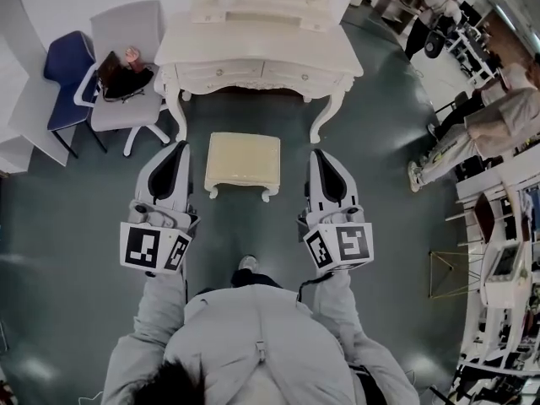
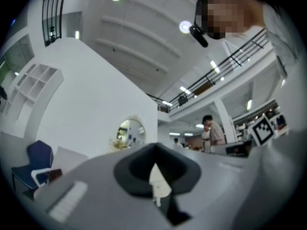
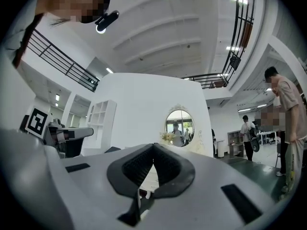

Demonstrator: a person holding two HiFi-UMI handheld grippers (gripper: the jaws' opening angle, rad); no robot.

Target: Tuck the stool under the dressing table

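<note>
Your white dressing table stands ahead. The cream stool sits on the floor just before it (not yet under), between your left claw and right claw, both pressed together, empty.

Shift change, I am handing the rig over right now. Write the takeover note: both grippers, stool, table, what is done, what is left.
Left gripper: jaws shut, nothing between them, to the left of the stool.
Right gripper: jaws shut, empty, to the right of the stool.
Stool: upright on the floor, out in front of the dressing table, roughly in line with the gap between its front legs.
Done: nothing yet; the stool is not under the table and neither gripper appears to touch it.
Left: move the stool forward into the gap until it sits under the table.
</note>
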